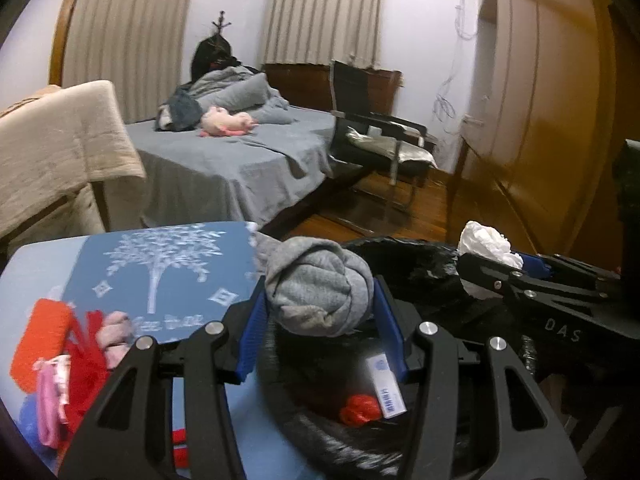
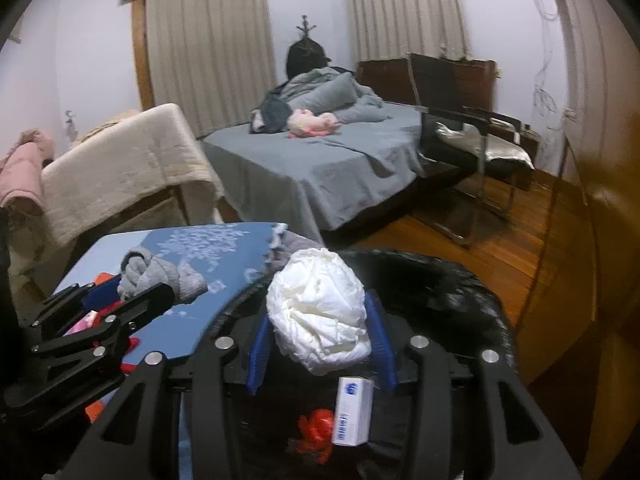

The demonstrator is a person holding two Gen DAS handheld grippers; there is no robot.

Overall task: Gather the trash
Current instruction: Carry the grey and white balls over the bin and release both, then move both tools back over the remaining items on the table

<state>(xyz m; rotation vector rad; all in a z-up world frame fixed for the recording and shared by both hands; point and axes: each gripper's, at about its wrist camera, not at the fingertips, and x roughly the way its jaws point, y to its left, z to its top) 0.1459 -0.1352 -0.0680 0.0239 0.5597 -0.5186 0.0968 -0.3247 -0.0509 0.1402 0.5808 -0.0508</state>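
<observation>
Over bin bag (image 2: 460,292) mouth: left gripper (image 1: 320,312) clamps grey cloth ball (image 1: 320,288); right gripper (image 2: 320,340) clamps white wad (image 2: 320,312); both directly above opening.

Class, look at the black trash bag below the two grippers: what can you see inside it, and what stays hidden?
Inside the black trash bag lie a small white box and a crumpled red wrapper. Anything deeper is hidden by the dark folds and the gripper frames.

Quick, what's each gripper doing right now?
Left gripper: closed on a balled grey cloth.
Right gripper: closed on a crumpled white wad.
</observation>
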